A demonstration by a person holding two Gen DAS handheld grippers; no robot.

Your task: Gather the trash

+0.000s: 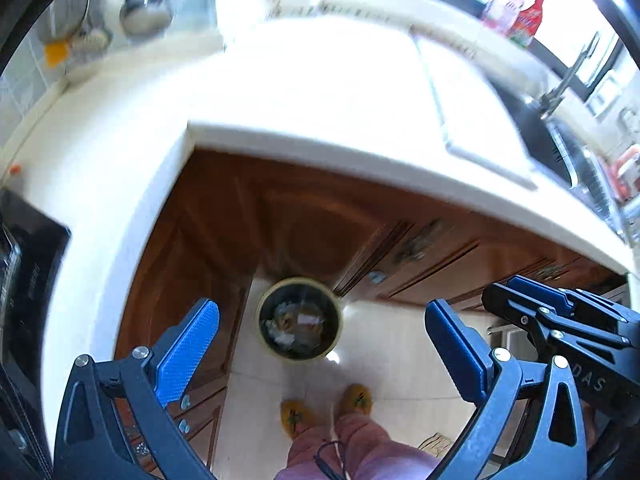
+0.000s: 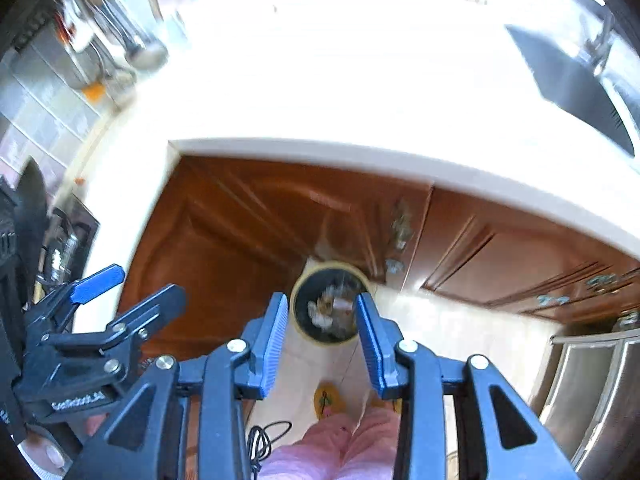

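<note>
Nearest the lenses, both grippers hang over the floor and point down. The left gripper [image 1: 322, 356] has its jaws spread wide with nothing between them; the right gripper [image 2: 322, 340] is spread more narrowly and is also empty. Below them stand the person's pink trouser legs [image 1: 352, 452] and yellow slippers [image 1: 356, 398].

Further down, the trash bin [image 1: 300, 319] stands on the pale floor [image 1: 400, 360], tucked against the inner corner of the brown cabinets [image 1: 304, 224]. It is lined dark and already holds crumpled scraps — probably paper or wrappers, though blur makes them hard to name.

Beyond that, the white countertop [image 1: 300, 92] wraps around the corner, with a sink [image 2: 568, 80] toward its right end.

The step in hand appears to fall between drops: both grippers are empty above the bin. The next move calls for finding another piece of trash — and the countertop is so overexposed that nothing on it can be made out. The back edge is blurred, and the utensils [image 1: 140, 4] hanging at the far left are smeared.
</note>
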